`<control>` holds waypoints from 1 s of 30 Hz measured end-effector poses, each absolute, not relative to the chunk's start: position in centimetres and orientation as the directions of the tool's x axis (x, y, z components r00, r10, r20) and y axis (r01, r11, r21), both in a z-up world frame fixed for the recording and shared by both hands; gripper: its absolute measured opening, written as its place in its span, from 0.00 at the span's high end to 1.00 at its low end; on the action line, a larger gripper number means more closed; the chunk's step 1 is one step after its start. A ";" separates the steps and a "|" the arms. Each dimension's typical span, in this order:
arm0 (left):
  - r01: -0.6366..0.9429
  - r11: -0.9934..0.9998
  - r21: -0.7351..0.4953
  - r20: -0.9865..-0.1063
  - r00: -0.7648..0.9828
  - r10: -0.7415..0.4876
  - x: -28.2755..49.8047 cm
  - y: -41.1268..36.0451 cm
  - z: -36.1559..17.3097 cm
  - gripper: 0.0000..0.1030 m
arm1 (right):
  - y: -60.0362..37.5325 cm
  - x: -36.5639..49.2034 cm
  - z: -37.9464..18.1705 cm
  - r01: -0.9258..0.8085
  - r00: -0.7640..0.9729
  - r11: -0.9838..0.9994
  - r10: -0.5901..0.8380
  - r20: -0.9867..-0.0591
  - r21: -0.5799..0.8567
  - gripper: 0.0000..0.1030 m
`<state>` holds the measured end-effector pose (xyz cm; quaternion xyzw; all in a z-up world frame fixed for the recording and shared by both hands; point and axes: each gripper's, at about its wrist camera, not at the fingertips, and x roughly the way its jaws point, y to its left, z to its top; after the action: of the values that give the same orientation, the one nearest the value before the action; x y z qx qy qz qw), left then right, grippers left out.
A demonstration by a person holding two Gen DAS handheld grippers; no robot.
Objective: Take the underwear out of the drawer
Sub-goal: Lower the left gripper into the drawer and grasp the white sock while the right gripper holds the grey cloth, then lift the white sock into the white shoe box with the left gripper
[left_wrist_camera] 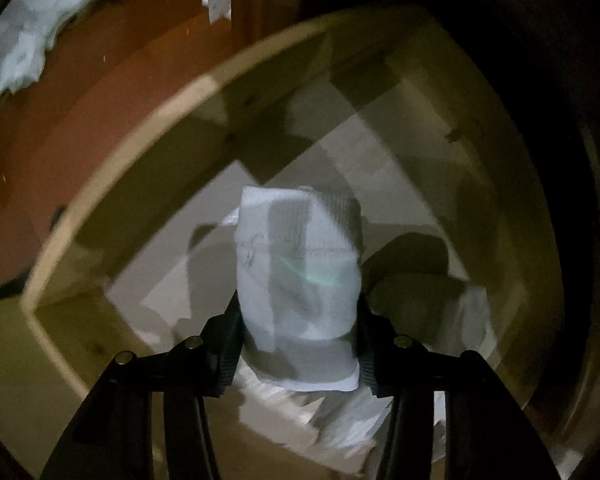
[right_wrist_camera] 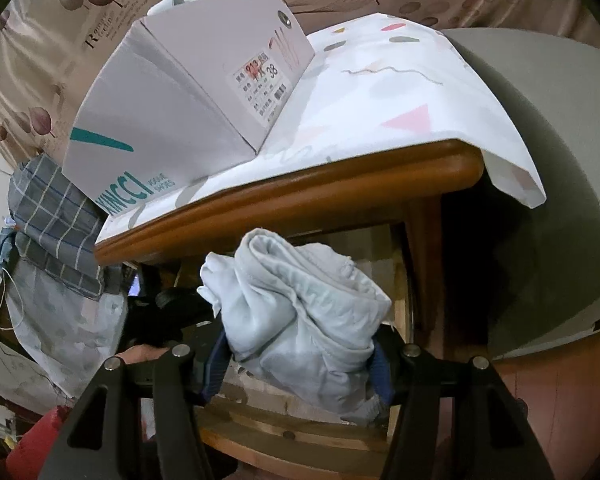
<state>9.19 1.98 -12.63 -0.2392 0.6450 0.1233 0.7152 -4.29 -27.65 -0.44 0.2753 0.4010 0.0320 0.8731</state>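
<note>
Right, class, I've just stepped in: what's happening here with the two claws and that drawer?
A person is emptying a wooden drawer with a claw in each hand. The left claw is shut on a folded white garment above the open drawer, where more pale cloth lies. The right claw is shut on a bundle of pale blue underwear, held up in front of the wooden cabinet with a shoe box on top.

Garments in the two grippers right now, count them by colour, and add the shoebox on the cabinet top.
White folded garment, in the left gripper: 1
Pale blue bunched garment, in the right gripper: 1
Shoebox: 1
Total: 3
</note>
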 end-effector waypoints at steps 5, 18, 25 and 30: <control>-0.387 0.912 -0.136 -0.984 0.158 -0.080 8.0 1.4 -10.2 0.56 | -27.1 -3.8 -0.9 0.167 0.659 0.855 0.273 -0.701 0.491 0.43; -0.083 0.996 0.037 -0.928 0.367 0.065 3.0 0.4 -2.7 0.56 | -25.8 -3.4 -2.1 0.182 0.623 0.883 0.236 -0.746 0.432 0.43; 0.073 0.984 0.161 -0.837 0.538 0.097 0.8 -0.2 2.9 0.56 | -25.1 -3.4 -2.7 0.175 0.604 0.894 0.233 -0.762 0.412 0.43; 0.155 0.969 0.194 -0.772 0.634 0.053 -0.7 -0.5 8.4 0.56 | -25.1 -3.6 -2.7 0.176 0.600 0.895 0.233 -0.765 0.410 0.43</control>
<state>-0.73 -0.50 8.42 0.1219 0.4270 -0.0285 0.8956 -3.60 -25.13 -2.72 0.2286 0.4468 0.0165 0.8648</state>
